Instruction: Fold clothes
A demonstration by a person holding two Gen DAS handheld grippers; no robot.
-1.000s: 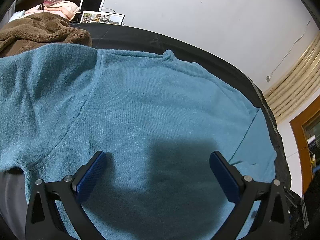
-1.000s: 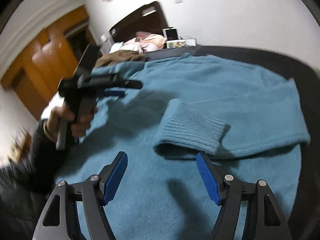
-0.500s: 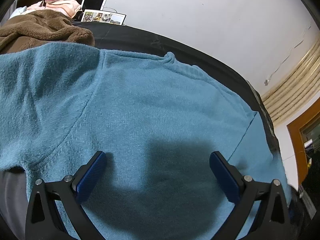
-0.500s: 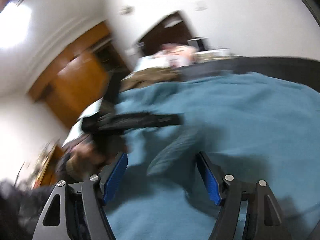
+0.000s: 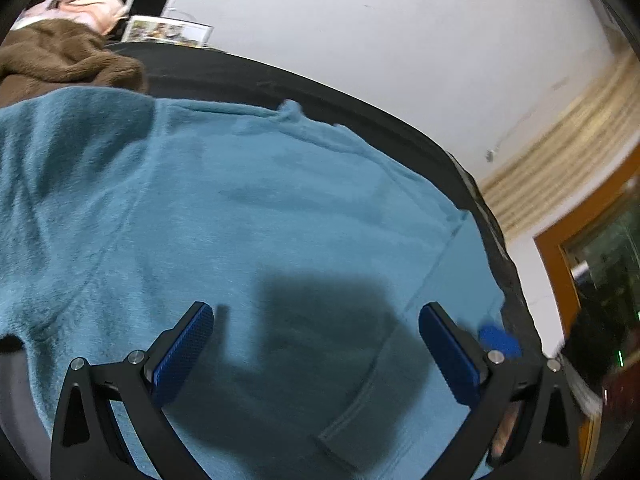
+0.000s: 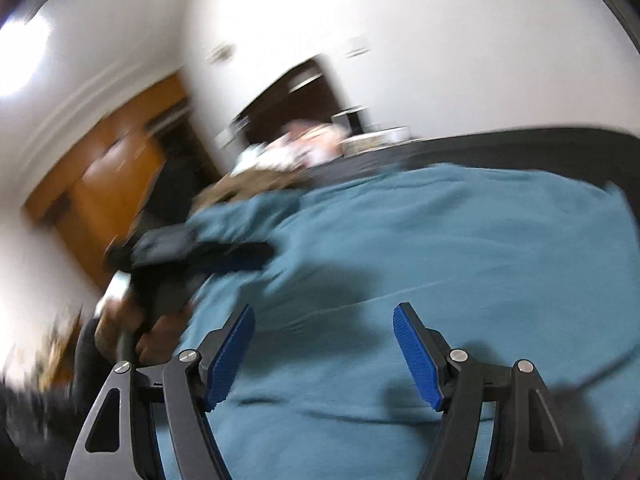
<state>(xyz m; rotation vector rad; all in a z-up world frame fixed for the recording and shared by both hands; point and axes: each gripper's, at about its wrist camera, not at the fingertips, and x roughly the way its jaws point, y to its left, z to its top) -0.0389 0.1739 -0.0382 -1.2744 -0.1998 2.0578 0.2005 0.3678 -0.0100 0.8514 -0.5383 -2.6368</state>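
A teal knit sweater [image 5: 256, 216] lies spread over a black surface [image 5: 360, 108] and fills most of both views. My left gripper [image 5: 316, 320] hovers open just above the sweater, nothing between its blue pads, its shadow falling on the cloth. A blue pad of the right gripper [image 5: 498, 340] shows blurred past the left gripper's right finger. In the blurred right wrist view my right gripper [image 6: 324, 320] is open over the sweater [image 6: 460, 260], empty. To its left a hand [image 6: 160, 332] holds the left gripper's black body [image 6: 192, 256] over the sweater's left side.
A brown fleece garment [image 5: 60, 56] is heaped at the far left beyond the sweater, with pink cloth [image 5: 84, 0] and a framed picture [image 5: 168, 32] behind it. The black surface ends at its right edge [image 5: 508, 248]. A wooden door [image 6: 108, 184] stands at the left of the room.
The right gripper has swung fast to the left and lower over the sweater; the folded cuff has left its view. The left gripper has shifted slightly, and the right gripper's pad now shows beside it.
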